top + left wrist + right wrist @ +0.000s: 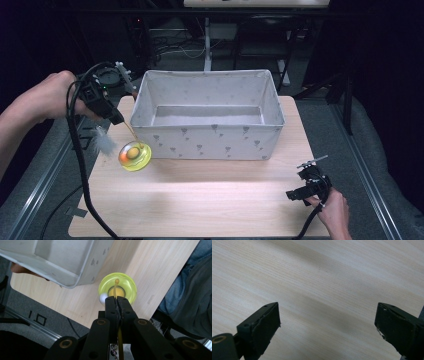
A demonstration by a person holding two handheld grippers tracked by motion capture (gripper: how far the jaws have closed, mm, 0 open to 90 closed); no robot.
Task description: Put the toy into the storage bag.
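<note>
Left gripper [117, 300], nearest in its own view, jaws pressed together pinching a thin yellow wand [115, 288]. Wand runs down to a translucent yellow-green disc toy [117, 288] with an orange centre; a small white ball sits at the disc's edge. In the high view the same disc toy [134, 156] is just off the front-left corner of the fabric storage box [207, 135], low over the table or touching it, can't tell which. White feather tuft [103, 142] hangs beside the disc, on the side away from the box. Left gripper [118, 120] is up and left of the box's front-left corner, held in the person's left hand [50, 95], black cable trailing down over the table edge.

Box is pale grey with small printed marks, open top, set toward the far side of the light wood table [200, 195].

Right gripper [291, 196] is well in front of the box's right end, near the table's near edge, held by the right hand [332, 210]. In the right gripper view its jaws stand wide apart over bare wood table [317, 290], gripping nothing.
</note>
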